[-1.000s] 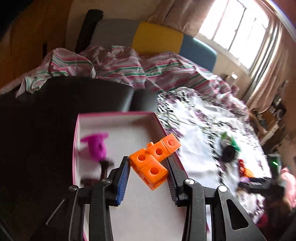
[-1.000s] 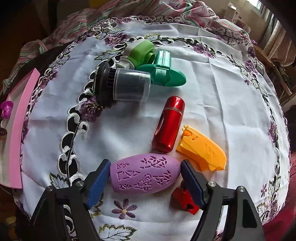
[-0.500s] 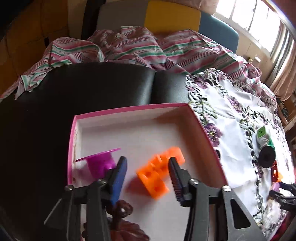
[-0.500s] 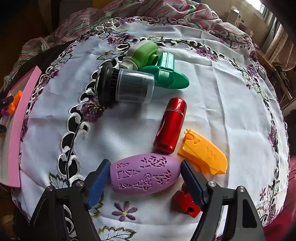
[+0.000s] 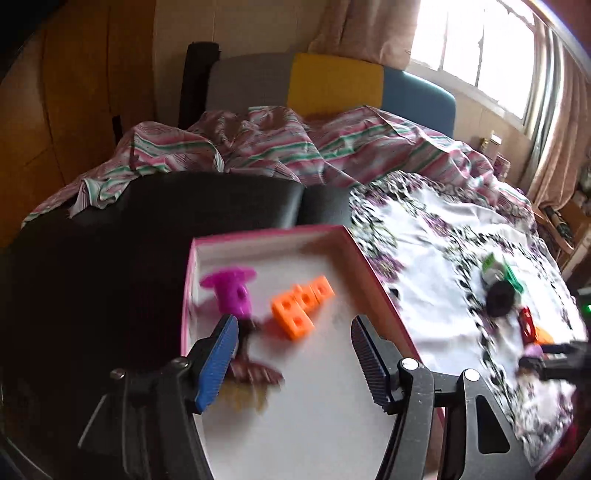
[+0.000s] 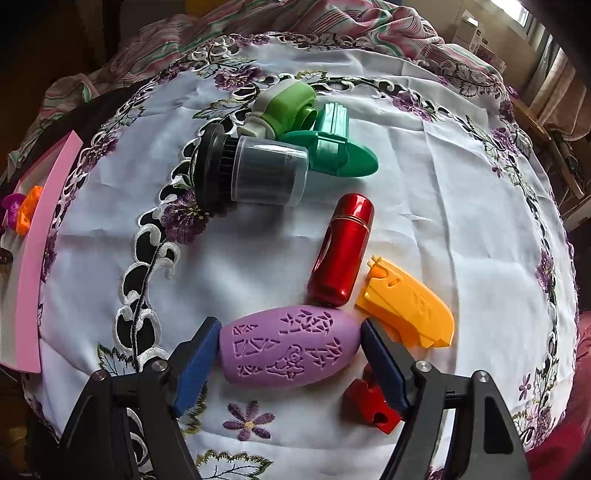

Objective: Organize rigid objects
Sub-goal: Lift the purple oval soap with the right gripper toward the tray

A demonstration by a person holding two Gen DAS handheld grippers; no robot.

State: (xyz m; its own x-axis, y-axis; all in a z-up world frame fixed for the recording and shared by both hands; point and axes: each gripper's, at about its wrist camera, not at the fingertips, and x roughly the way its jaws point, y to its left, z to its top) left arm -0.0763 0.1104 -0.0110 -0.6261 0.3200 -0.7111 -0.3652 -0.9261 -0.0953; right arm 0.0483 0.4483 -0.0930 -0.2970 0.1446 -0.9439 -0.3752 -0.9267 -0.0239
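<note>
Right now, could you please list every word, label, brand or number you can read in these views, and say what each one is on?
No text can be read.
Purple oval case: cut-out patterns, not legible lettering.
Orange plastic piece: raised marks, too small to read.
White boxes by the window: print too blurred.

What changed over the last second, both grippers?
The left gripper let go of the orange block piece; its jaws have just been opening, and the piece now lies in the pink box. The right gripper is unchanged, still around the purple oval.
</note>
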